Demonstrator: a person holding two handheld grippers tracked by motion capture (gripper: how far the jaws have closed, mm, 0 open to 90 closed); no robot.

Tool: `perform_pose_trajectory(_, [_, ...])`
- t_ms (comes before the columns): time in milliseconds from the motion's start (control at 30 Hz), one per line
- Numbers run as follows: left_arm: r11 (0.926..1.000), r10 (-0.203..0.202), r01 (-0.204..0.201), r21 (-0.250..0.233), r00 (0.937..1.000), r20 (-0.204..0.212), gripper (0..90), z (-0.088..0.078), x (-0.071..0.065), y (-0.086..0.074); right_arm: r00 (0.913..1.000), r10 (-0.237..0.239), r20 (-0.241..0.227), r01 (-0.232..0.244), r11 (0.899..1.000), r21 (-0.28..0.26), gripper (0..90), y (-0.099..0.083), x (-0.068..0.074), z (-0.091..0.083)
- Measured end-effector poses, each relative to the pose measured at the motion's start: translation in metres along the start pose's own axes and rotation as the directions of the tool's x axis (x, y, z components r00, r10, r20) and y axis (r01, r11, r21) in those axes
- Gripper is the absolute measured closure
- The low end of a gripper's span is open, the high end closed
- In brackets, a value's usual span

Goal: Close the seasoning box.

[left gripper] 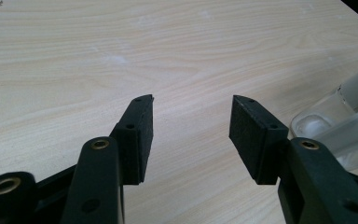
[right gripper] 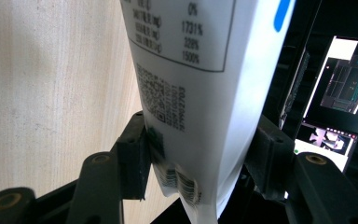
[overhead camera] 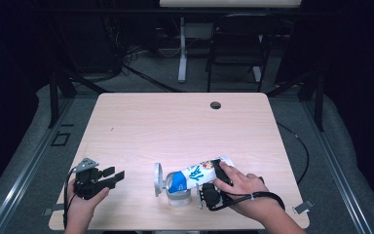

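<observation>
Lying tilted over one clear glass jar (overhead camera: 177,192), a single white pouch (overhead camera: 199,174) with blue print points its blue end down at the jar's mouth near the front edge of the worktop (overhead camera: 175,124). The right hand-held gripper (overhead camera: 213,187) is clamped on the pouch's back end: in the right gripper view its two black pads press on either side of the white pouch (right gripper: 200,93), whose printed table and codes face the camera. The person's right hand (overhead camera: 241,187) wraps the gripper body just beside the pouch.

One round jar lid (overhead camera: 158,179) stands on edge just left of the jar, hinged open. It sits between the jar and the left hand-held gripper (overhead camera: 114,178), which rests well apart to the left in the left hand (overhead camera: 85,200), its jaws spread wide with bare wood between them; its own view shows the gripper (left gripper: 191,123) over the worktop and the glass jar (left gripper: 345,126) at the right edge.

Beyond the far edge stand one dark chair (overhead camera: 236,41) and one white table leg (overhead camera: 182,48). A single cable hole (overhead camera: 215,105) marks the far side of the worktop.
</observation>
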State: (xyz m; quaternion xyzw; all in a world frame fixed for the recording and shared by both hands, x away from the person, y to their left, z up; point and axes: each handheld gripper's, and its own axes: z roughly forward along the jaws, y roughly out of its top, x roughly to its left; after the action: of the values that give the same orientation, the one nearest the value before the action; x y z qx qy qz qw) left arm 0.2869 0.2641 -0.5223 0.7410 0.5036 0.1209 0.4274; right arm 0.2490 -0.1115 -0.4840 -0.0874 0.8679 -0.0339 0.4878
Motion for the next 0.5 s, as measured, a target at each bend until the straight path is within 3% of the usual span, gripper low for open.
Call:
perform_pose_trajectory(100, [1.0000,0.000,0.000,0.000,1.0000,0.000,49.9,0.0000,0.0001,0.0001,0.9999,0.013,-0.004,-0.013,1.000,-0.021,47.2,-0.0008,0.0010,0.0015])
perform_pose_trajectory(500, [1.0000,0.001,-0.001,0.001,1.0000,-0.002,49.9,0.0002,0.0011,-0.0004,1.0000,-0.009,0.004,0.009,1.000,-0.019,47.2,0.0000,0.0002,0.0014])
